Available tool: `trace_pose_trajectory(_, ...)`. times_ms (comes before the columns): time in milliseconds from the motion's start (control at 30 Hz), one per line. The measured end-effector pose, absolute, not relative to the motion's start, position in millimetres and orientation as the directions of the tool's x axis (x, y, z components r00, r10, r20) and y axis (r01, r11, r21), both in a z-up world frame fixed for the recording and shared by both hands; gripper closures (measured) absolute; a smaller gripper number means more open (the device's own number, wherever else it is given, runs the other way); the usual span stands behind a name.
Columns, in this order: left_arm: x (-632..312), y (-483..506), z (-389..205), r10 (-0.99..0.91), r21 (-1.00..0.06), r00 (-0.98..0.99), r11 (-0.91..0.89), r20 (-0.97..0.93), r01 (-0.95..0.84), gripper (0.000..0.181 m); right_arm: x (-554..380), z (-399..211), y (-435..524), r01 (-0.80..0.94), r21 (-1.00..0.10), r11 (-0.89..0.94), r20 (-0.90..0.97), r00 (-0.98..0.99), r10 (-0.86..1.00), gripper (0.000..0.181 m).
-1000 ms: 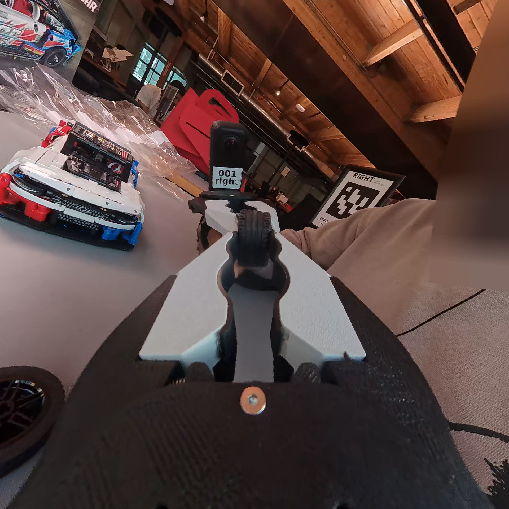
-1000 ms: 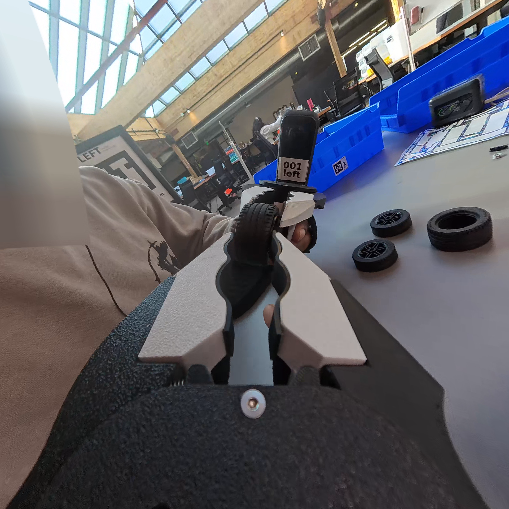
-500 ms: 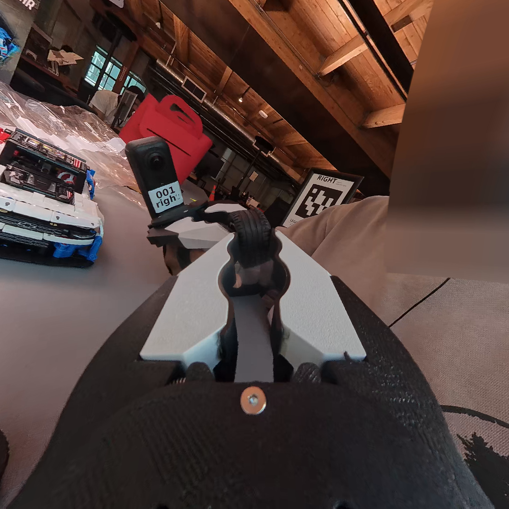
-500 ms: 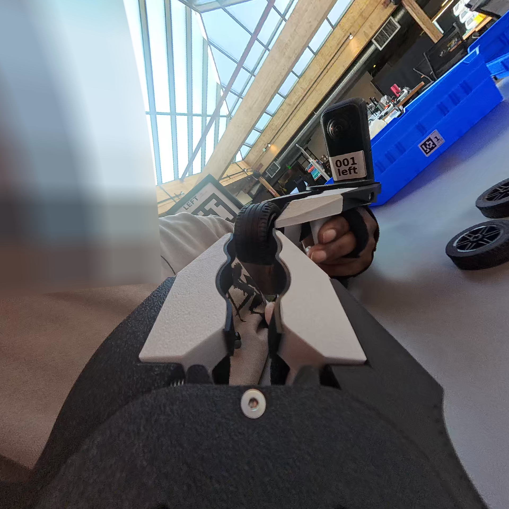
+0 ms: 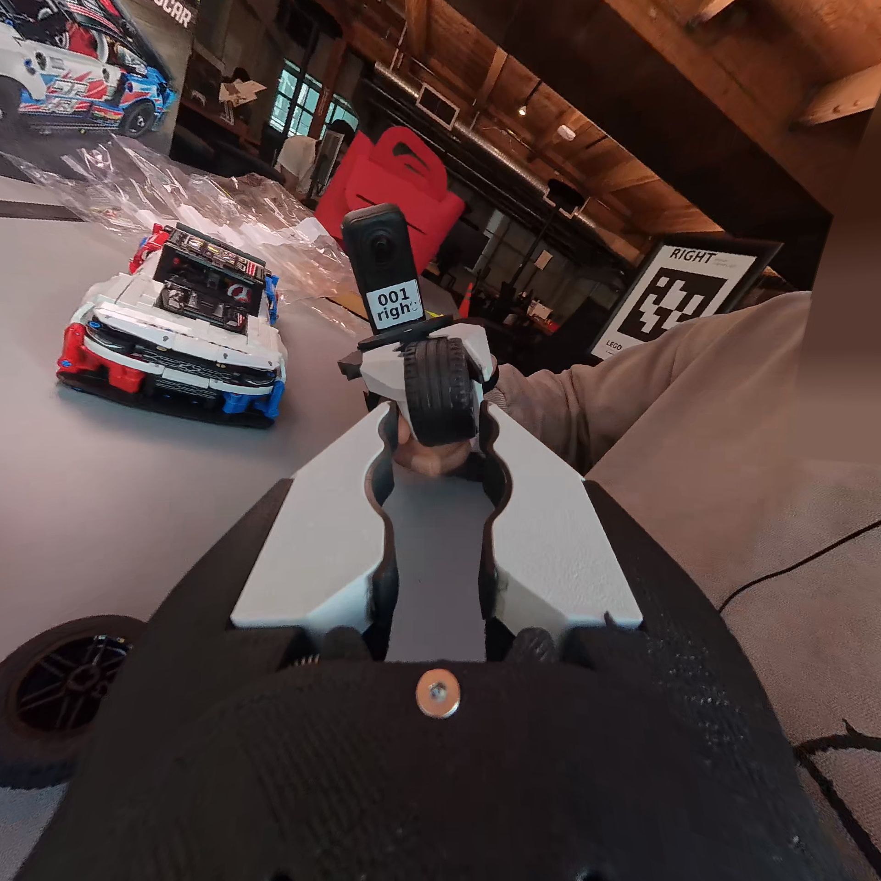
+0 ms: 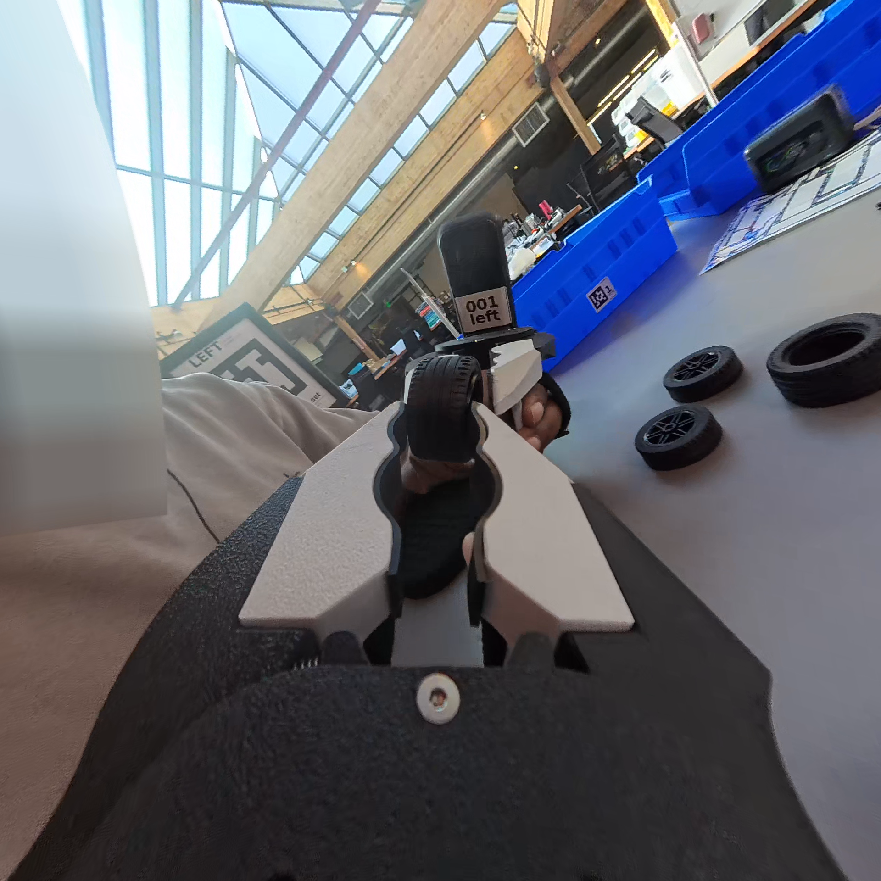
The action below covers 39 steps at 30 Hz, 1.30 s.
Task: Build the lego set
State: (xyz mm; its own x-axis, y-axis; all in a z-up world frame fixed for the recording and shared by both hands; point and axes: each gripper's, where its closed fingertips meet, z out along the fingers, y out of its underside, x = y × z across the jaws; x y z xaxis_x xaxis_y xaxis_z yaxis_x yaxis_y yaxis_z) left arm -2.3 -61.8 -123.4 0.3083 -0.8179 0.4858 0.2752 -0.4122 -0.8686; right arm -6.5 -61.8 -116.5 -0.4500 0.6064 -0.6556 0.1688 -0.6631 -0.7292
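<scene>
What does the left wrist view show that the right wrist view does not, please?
Only the left wrist view shows the white, red and blue Lego race car, crumpled clear plastic bags behind it, the set's box and one spoked wheel near the camera.

Only the right wrist view shows two spoked wheels, an empty tyre, blue bins and the instruction sheet.

Both show the black tyre held between the two grippers' jaws, and the grey table.

The grey table (image 6: 715,548) bears a lego car (image 5: 176,343), plastic wrap (image 5: 200,200), loose wheels (image 6: 679,443), blue bins (image 6: 596,281) and a printed sheet (image 6: 786,210).
</scene>
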Motion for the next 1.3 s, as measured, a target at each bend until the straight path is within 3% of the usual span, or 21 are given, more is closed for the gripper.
trace_pose_trajectory(200,1.4,-56.6,-139.9,-0.773,-0.843,0.337,-0.491,0.538,0.221,0.159,-10.5,-122.9,-47.8,0.065,-0.897,-0.437,-0.437,-0.275,0.856,0.154)
trace_pose_trajectory(267,5.3,-58.7,-143.2,-0.773,-0.843,0.337,-0.500,0.538,0.199,0.159,-8.7,-122.1,-50.9,0.059,-0.944,-0.324,-0.328,-0.258,0.909,0.160)
trace_pose_trajectory(400,7.4,-64.7,-140.7,-0.808,-0.869,0.321,-0.465,0.494,0.168,0.160,-6.1,-119.8,-57.3,0.108,-0.919,-0.378,-0.393,-0.297,0.870,0.162)
trace_pose_trajectory(633,3.3,-74.2,-150.3,-0.894,-0.961,0.378,-0.273,0.240,-0.038,0.160,-6.0,-125.1,-72.6,0.233,-0.725,-0.648,-0.675,-0.426,0.602,0.172)
trace_pose_trajectory(733,0.7,-69.4,-151.8,-0.875,-0.943,0.373,-0.333,0.309,0.000,0.159,-8.2,-126.4,-63.4,0.201,-0.759,-0.619,-0.640,-0.404,0.654,0.164)
trace_pose_trajectory(767,0.8,-68.1,-152.1,-0.874,-0.944,0.379,-0.331,0.304,-0.006,0.159,-8.0,-126.4,-59.8,0.188,-0.786,-0.589,-0.611,-0.383,0.693,0.170)
trace_pose_trajectory(900,-0.1,-64.1,-154.9,-0.855,-0.932,0.395,-0.363,0.336,0.008,0.159,-8.9,-129.8,-64.3,0.157,-0.909,-0.387,-0.418,-0.337,0.844,0.147)
trace_pose_trajectory(1000,5.7,-67.8,-151.9,-0.864,-0.934,0.378,-0.358,0.332,0.001,0.160,-14.0,-141.3,-66.5,0.202,-0.939,-0.278,-0.328,-0.288,0.900,0.146)
trace_pose_trajectory(1033,7.0,-68.4,-153.6,-0.868,-0.937,0.385,-0.348,0.313,-0.023,0.159,-13.5,-141.3,-70.8,0.206,-0.943,-0.261,-0.315,-0.303,0.899,0.157)
trace_pose_trajectory(1300,6.0,-74.7,-148.9,-0.890,-0.950,0.365,-0.309,0.274,-0.040,0.159,-14.0,-132.8,-77.2,0.200,-0.890,-0.410,-0.456,-0.358,0.815,0.158)
